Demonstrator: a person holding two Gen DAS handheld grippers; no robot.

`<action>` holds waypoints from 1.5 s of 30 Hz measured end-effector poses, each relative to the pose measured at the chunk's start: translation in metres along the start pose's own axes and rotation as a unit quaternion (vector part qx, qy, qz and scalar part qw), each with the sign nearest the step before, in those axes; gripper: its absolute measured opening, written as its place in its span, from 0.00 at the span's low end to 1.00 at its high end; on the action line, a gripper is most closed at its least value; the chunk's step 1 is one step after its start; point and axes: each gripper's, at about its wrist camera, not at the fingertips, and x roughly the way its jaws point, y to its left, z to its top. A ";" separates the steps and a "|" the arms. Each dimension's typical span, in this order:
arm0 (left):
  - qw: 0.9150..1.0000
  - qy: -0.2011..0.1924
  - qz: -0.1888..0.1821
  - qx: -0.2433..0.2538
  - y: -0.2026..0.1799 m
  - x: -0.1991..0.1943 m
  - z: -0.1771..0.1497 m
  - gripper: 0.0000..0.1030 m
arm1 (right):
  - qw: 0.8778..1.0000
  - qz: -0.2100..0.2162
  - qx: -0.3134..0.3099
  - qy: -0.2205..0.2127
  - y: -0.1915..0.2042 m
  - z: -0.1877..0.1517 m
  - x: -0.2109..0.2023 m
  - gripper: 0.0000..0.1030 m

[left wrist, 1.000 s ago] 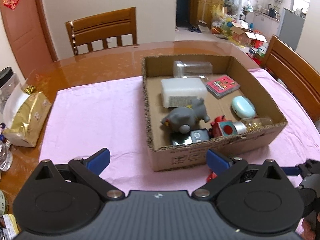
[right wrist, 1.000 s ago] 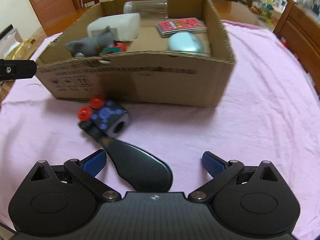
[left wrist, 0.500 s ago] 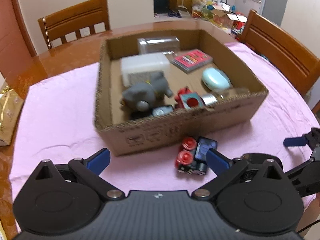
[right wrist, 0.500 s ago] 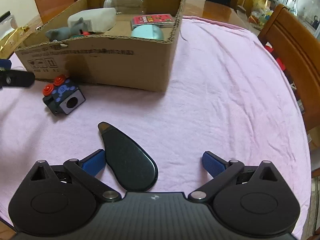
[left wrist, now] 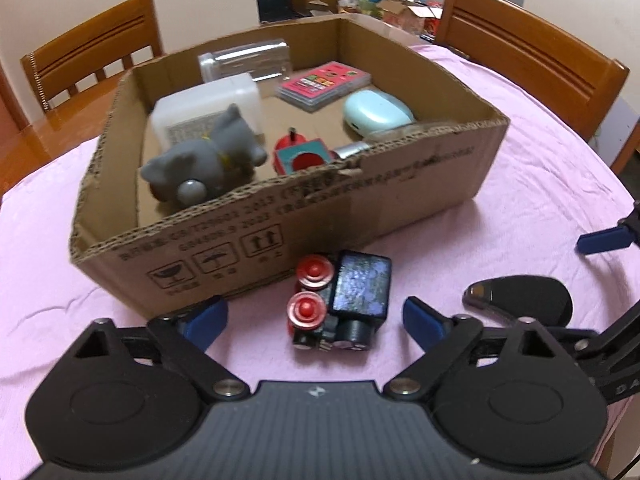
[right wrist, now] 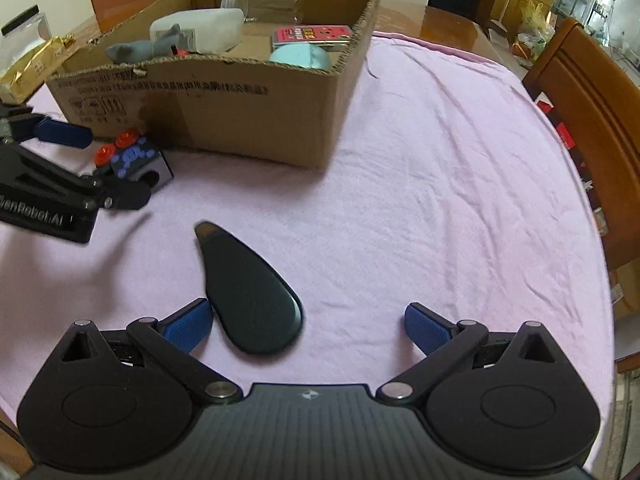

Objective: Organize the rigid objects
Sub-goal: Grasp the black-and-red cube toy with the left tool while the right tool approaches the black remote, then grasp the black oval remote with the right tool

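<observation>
A black toy train with red wheels (left wrist: 340,300) lies on the pink cloth in front of the cardboard box (left wrist: 400,192). My left gripper (left wrist: 316,316) is open, its blue fingertips on either side of the train, not touching it. A black teardrop-shaped case (right wrist: 250,296) lies on the cloth; it also shows in the left wrist view (left wrist: 520,300). My right gripper (right wrist: 308,328) is open, its left fingertip (right wrist: 188,326) right beside the case. The train (right wrist: 132,158) and left gripper (right wrist: 60,184) show at the left of the right wrist view.
The box (right wrist: 240,92) holds a grey plush (left wrist: 204,164), a white container (left wrist: 208,108), a clear jar (left wrist: 248,60), a pink card box (left wrist: 324,84), a mint case (left wrist: 376,116) and a red toy (left wrist: 304,156). Wooden chairs (left wrist: 528,56) stand around the table. A gold bag (right wrist: 28,68) lies at far left.
My left gripper has moved right and closer, so the toy train now lies between its fingertips. My right gripper has shifted so the black case lies nearer the middle of its open jaws.
</observation>
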 end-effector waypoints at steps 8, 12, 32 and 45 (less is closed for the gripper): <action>1.000 0.007 -0.022 0.013 -0.004 0.008 0.004 0.62 | 0.999 -0.024 0.048 0.003 -0.032 -0.014 -0.007 1.00; 1.000 0.002 -0.027 0.011 -0.004 0.007 0.006 0.48 | 0.998 -0.032 0.058 -0.006 -0.033 -0.012 -0.005 1.00; 0.998 0.019 0.028 -0.061 0.026 -0.016 -0.024 0.49 | 0.998 0.028 -0.024 -0.044 0.040 0.006 0.005 1.00; 0.999 0.032 0.013 -0.036 0.028 -0.013 -0.020 0.53 | 0.997 0.043 -0.053 -0.046 0.032 0.010 0.006 1.00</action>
